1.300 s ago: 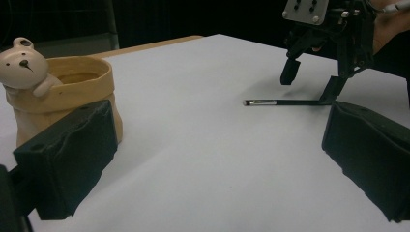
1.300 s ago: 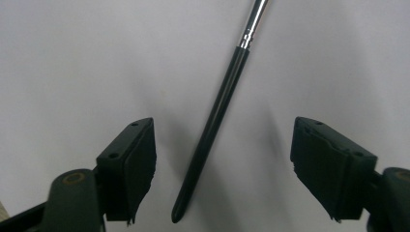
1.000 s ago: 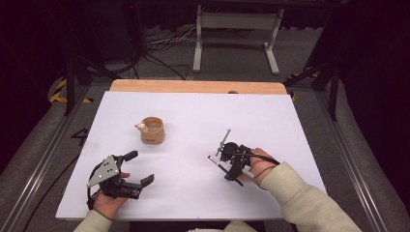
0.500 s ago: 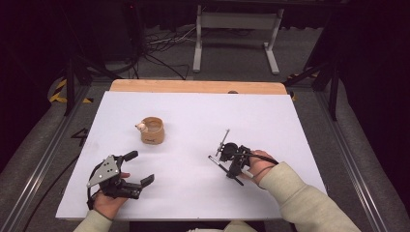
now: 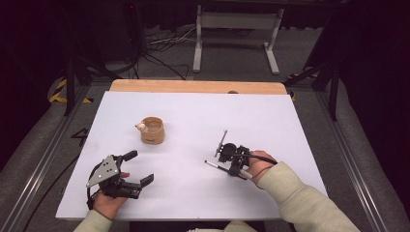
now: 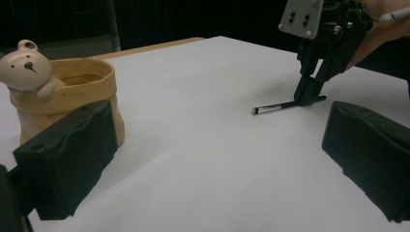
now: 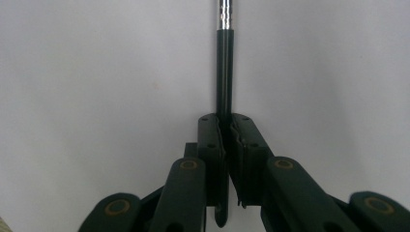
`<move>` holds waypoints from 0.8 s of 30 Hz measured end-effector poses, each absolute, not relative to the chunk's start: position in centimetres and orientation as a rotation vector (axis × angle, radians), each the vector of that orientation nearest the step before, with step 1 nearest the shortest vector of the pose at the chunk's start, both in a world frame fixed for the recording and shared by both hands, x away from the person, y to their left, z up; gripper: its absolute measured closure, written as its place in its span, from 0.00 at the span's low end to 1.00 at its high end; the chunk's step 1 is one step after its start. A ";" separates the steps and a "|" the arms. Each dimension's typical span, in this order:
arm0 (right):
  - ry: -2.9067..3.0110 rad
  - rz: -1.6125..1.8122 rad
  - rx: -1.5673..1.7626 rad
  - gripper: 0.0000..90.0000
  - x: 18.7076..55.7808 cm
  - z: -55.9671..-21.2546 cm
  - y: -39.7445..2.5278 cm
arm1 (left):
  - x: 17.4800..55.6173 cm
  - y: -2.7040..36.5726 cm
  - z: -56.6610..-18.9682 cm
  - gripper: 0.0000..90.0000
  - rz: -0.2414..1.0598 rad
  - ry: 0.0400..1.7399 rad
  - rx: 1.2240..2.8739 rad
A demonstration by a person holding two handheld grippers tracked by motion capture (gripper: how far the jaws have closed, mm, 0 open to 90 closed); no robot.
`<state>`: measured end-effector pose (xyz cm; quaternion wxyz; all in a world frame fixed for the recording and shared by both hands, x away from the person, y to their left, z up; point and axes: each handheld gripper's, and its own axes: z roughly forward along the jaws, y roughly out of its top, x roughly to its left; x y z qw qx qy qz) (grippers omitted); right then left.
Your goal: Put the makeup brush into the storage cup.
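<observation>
A tan pot point(image 5: 153, 131) with a small bear figure point(image 5: 140, 127) on its rim stands left of the table's middle; it is also at the left of the left gripper view point(image 6: 72, 92). A thin black brush point(image 5: 221, 142) with a silver ferrule lies on the white table. My right gripper point(image 5: 221, 155) points down at the table, shut on the brush's handle point(image 7: 225, 67). In the left gripper view the brush point(image 6: 275, 107) lies flat under the right gripper point(image 6: 308, 99). My left gripper point(image 5: 139, 166) rests near the front left with its jaws wide apart and nothing between them.
The white table top point(image 5: 203, 111) has a wooden strip point(image 5: 193, 86) along its far edge. Beyond that are cables and a metal stand's legs point(image 5: 232, 43) on the dark floor. A light thin rod point(image 5: 241, 173) lies by the right hand.
</observation>
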<state>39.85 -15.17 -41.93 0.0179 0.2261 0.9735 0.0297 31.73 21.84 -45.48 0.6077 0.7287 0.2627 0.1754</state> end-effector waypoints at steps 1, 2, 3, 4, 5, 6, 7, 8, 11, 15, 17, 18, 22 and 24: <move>3.023 0.091 0.703 0.93 39.8 -41.9 -15.1 | 31.7 21.9 -45.5 0.00 0.407 0.609 1.683; 3.023 0.089 0.703 0.93 39.8 -41.9 -15.1 | 31.7 21.9 -45.5 0.00 0.409 0.609 1.684; 3.023 0.088 0.705 0.93 39.8 -41.9 -15.1 | 31.7 21.8 -45.4 0.00 0.411 0.610 1.680; 3.022 0.086 0.707 0.93 39.8 -41.9 -15.1 | 31.7 21.8 -45.4 0.00 0.415 0.607 1.679; 3.024 0.086 0.706 0.93 39.8 -41.9 -15.1 | 31.7 21.8 -45.4 0.00 0.411 0.610 1.680; 3.027 0.092 0.703 0.93 39.8 -41.9 -15.1 | 31.7 21.8 -45.4 0.00 0.412 0.607 1.684; 3.027 0.099 0.697 0.93 39.8 -41.8 -15.1 | 31.7 21.8 -45.4 0.00 0.418 0.609 1.685; 3.025 0.102 0.695 0.94 39.7 -41.7 -15.0 | 31.7 21.8 -45.4 0.00 0.421 0.603 1.693; 3.023 0.153 0.683 0.94 39.4 -41.1 -15.0 | 31.7 21.8 -45.4 0.00 0.419 0.599 1.693; 3.010 0.199 0.670 0.94 39.2 -40.6 -15.0 | 31.7 21.9 -45.4 0.00 0.414 0.594 1.687; 3.001 0.251 0.659 0.94 39.0 -40.1 -15.1 | 31.7 22.0 -45.4 0.00 0.408 0.591 1.684; 2.989 0.289 0.658 0.94 38.9 -39.8 -15.2 | 31.7 22.1 -45.4 0.00 0.407 0.590 1.684; 2.943 0.438 0.641 0.94 38.4 -39.2 -15.7 | 31.7 22.2 -45.3 0.00 0.386 0.588 1.677; 2.908 0.537 0.606 0.94 38.1 -38.8 -16.1 | 31.7 22.2 -45.3 0.00 0.392 0.584 1.672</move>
